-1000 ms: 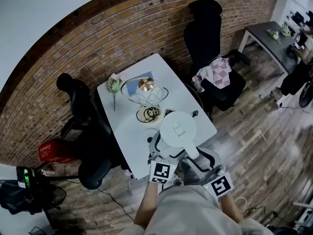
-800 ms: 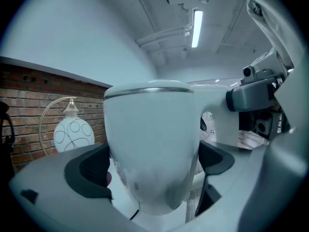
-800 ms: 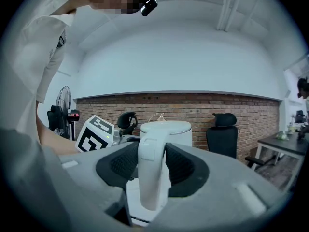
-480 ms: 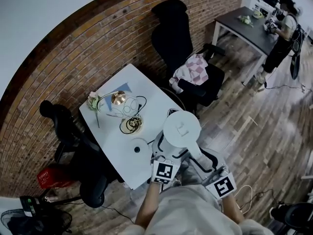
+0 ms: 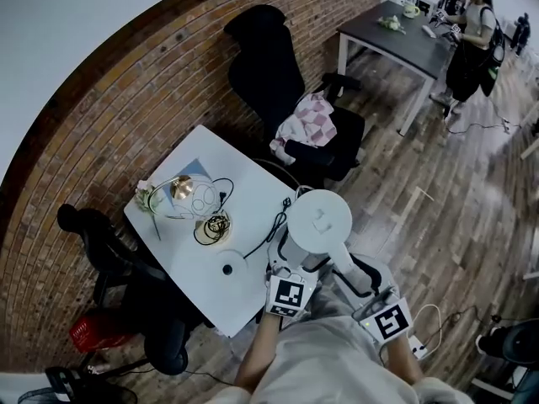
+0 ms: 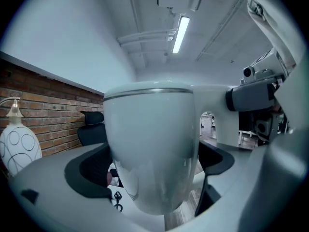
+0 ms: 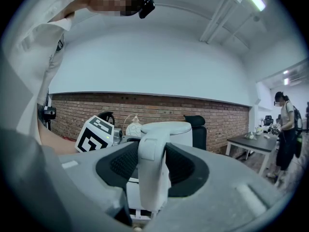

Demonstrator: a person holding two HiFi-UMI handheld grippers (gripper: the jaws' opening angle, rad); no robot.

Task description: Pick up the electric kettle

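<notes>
Head view, item one: electric kettle, white, lid up, upright. It hangs off its round base, which lies apart from it on the white table. The kettle is past the table's near corner, over the wooden floor, just in front of my operator's chest.

Item two: left gripper. In the left gripper view its dark pads flank the kettle's rounded body on either side. I read them as bearing against it, a cradle more than a pinch.

Item three: right gripper. The right gripper view shows its jaws drawn in tight on the kettle's handle, pads hard against both faces.

Item four: surroundings. A black cable runs off the table edge near the kettle. A black chair with a checked cloth stands beyond.

Hazards, as I judge them:
- The body is smooth and narrows downward, so the left pads could slide if pressure eases.
- The handle grip is narrow. If the left side lets go, the kettle could swing about it and tip.
- I cannot see whether there is water inside. If there is, a quick turn would shift the weight and strain both holds.
- A low swing could clip the table corner or snag the cable.
</notes>
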